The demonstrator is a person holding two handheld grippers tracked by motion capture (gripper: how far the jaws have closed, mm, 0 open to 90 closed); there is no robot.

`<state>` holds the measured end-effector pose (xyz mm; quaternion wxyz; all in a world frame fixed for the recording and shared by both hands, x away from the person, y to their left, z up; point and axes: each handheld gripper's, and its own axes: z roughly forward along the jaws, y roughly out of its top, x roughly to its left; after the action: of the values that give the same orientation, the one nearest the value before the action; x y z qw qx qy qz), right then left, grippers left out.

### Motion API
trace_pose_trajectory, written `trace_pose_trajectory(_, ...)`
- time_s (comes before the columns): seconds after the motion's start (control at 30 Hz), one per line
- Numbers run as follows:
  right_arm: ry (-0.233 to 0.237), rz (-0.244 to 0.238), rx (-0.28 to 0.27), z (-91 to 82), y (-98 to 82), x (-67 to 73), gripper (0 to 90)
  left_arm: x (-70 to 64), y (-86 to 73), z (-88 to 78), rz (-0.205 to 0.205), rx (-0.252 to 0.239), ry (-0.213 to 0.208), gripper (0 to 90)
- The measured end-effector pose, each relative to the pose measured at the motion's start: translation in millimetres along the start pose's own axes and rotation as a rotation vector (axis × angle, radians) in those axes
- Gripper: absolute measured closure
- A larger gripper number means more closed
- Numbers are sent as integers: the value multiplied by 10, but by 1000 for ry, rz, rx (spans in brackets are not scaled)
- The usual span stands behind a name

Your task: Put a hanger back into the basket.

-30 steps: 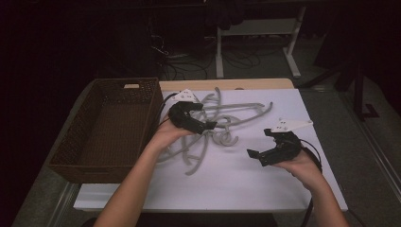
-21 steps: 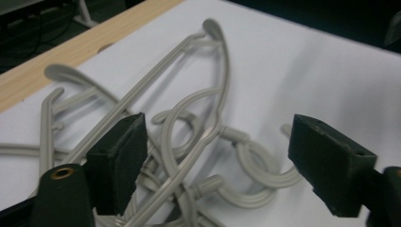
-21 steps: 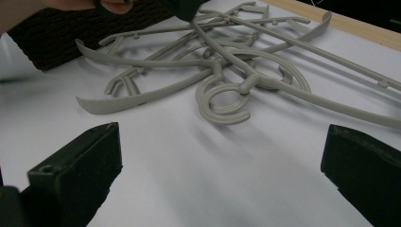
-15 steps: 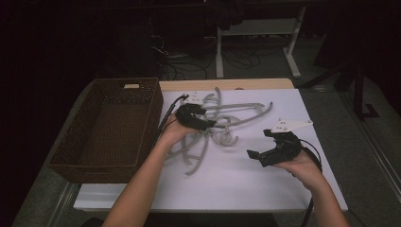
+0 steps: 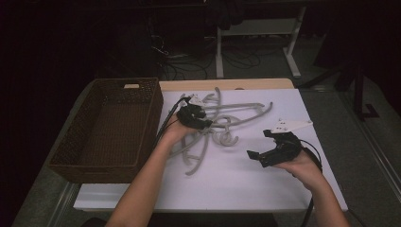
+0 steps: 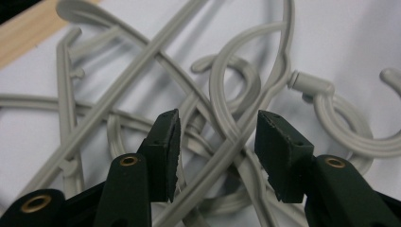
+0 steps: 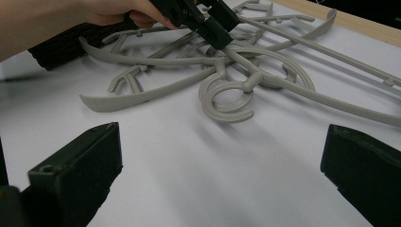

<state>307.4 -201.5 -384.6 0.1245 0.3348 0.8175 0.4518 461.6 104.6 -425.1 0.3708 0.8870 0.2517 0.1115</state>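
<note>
The left gripper [image 6: 217, 137], jaws just closing, straddles a smooth grey plastic hanger [image 6: 227, 146] in the tangled pile, pads not yet pressing. The right gripper [image 7: 222, 170] gapes wide, empty. A woven basket [image 5: 66, 151] sits left.

grey plastic hangers [image 5: 222, 124], apparently tangled, flat on white tabletop [image 5: 246, 184]

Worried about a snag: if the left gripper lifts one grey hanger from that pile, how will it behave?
Probably stiff and light: the hangers are thin moulded bars. Their hooks interlock, so neighbours may drag along. The left gripper straddles a bar.
</note>
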Motion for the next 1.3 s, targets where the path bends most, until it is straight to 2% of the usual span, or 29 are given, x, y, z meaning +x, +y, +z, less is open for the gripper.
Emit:
trace_pose_trajectory(0.27, 0, 0, 5, 0, -7, 3, 0, -10, -51, 62, 19, 46, 5, 587)
trace_pose_trajectory(0.47, 0, 1, 6, -2, -10, 2, 0, -17, -54, 64, 25, 46, 3, 600)
trace_pose_trajectory(0.73, 2, 1, 8, 9, -9, 6, 0, -74, -33, 95, 55, 39, -52, 671)
trace_pose_trajectory(0.83, 5, 2, 7, 9, -8, 6, 0, -74, -34, 91, 64, 43, -60, 681)
trace_pose_trajectory(1.17, 8, -1, 8, 10, -8, 12, 0, -75, -35, 76, 63, 54, -54, 696)
trace_pose_trajectory(1.3, 13, -4, 9, 18, -8, 20, 0, -89, -31, 72, 73, 59, -62, 745)
